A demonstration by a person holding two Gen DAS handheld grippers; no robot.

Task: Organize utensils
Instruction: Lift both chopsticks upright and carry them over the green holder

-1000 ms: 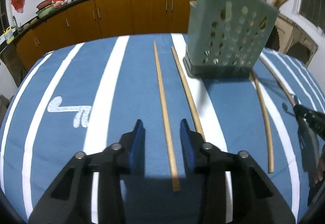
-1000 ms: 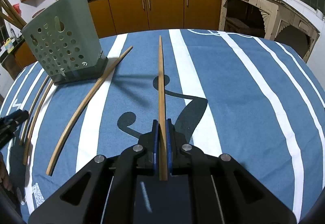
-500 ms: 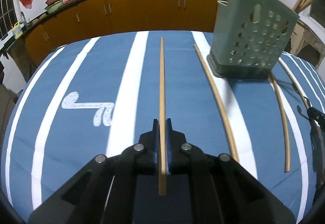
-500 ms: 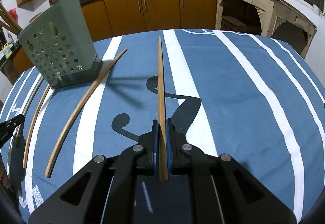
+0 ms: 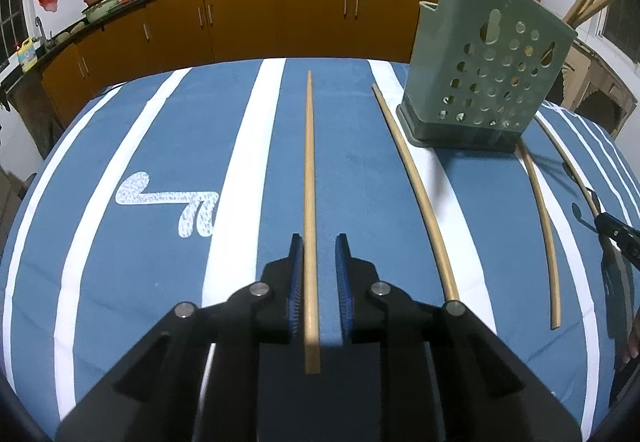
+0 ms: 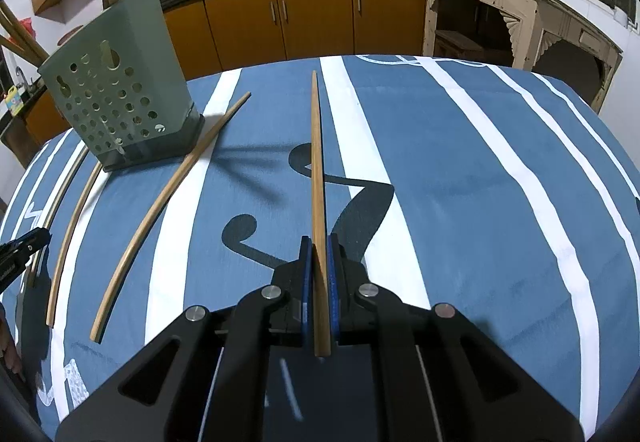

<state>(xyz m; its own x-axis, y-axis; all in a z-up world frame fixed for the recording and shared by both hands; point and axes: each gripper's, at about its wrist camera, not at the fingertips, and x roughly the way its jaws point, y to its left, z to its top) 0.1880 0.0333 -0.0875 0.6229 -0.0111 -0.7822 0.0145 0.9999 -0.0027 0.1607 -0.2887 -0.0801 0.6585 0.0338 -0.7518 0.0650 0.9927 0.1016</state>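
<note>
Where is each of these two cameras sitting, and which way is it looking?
Left wrist view: sits on the left gripper, looking forward and down along its opening fingers at a loose chopstick between them.
Right wrist view: sits on the right gripper, looking along fingers shut on another chopstick.
Both share the green holder, the striped blue cloth, the orange cabinets, and each glimpses the other gripper at its edge.

Holder (image 5: pixel 488 53) contents cropped – chopsticks, prob.
</note>
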